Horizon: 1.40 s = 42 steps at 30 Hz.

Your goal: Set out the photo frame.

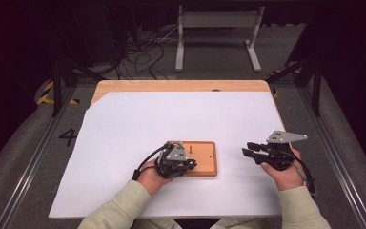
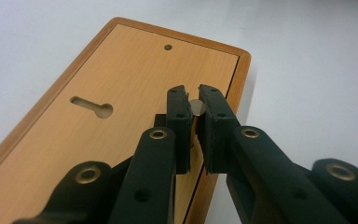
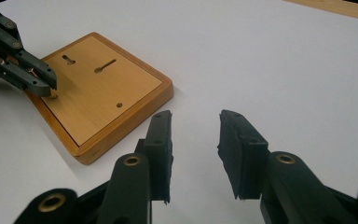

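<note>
- The left gripper [image 2: 194, 100], centre of its own view, has its jaws pinched narrow on a small metal pin [image 2: 197, 108] standing near the right edge of the wooden board [image 2: 121, 70].
- In the high view that gripper [image 1: 190, 164] sits over the board's [image 1: 205, 160] left end, low centre of frame.
- The keyhole slot [image 2: 93, 106], left of centre in the left gripper view, is bare; I'd judge the pin gripped but not yet moved anywhere.
- The right gripper [image 3: 195, 140] hangs wide and holds nothing, at the bottom of its view, well apart from the board [image 3: 102, 88].
- Everything rests on a white sheet [image 1: 138, 119] over the table [image 1: 171, 86].
</note>
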Tool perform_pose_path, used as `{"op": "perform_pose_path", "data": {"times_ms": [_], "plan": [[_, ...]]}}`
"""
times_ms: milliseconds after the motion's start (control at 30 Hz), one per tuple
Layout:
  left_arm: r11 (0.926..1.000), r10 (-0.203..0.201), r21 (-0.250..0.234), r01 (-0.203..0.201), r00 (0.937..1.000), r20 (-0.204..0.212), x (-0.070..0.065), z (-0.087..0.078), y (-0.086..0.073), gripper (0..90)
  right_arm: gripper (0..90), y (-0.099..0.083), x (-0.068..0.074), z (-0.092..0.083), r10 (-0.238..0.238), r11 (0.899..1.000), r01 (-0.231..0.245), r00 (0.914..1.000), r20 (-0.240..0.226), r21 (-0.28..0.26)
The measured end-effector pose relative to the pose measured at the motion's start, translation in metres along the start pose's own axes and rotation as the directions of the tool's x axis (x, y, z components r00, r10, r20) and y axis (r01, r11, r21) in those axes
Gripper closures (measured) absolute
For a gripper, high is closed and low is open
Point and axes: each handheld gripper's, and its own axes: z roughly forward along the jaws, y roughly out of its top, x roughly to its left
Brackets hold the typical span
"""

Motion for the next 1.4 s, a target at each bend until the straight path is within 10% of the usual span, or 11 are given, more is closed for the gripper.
{"op": "perform_pose_path", "data": {"times_ms": [267, 467, 567, 700, 1000, 1400], "plan": [[0.9941, 0.108, -0.008, -0.108, 0.9923, -0.061, -0.011, -0.001, -0.004, 83.7, 64.8, 0.001, 0.001, 0.001, -0.002, 1.000, 0.002, 1.0000, -0.002, 0.003], [0.9759, 0.216, -0.006, -0.218, 0.9684, -0.125, -0.025, -0.003, -0.007, 83.7, 64.5, 0.004, 0.004, 0.003, -0.008, 1.000, 0.008, 0.9999, -0.007, 0.001], [0.9600, 0.277, 0.008, -0.280, 0.9462, -0.167, -0.033, -0.004, -0.008, 83.7, 64.1, 0.006, 0.007, 0.006, -0.018, 1.000, 0.018, 0.9996, -0.019, 0.002], [0.9524, 0.302, 0.016, -0.304, 0.9353, -0.184, -0.038, -0.004, -0.009, 83.6, 63.5, 0.007, 0.008, 0.008, -0.021, 1.000, 0.021, 0.9993, -0.030, 0.004], [0.9559, 0.290, 0.009, -0.294, 0.9375, -0.193, -0.041, -0.004, -0.011, 83.6, 51.7, 0.018, 0.020, 0.020, -0.028, 0.998, 0.033, 0.9939, -0.106, 0.045], [0.9564, 0.286, 0.003, -0.292, 0.9350, -0.209, -0.044, -0.004, -0.013, 83.6, 27.4, 0.044, 0.025, 0.076, 0.094, 0.977, -0.049, 0.9720, -0.215, 0.207]]}}
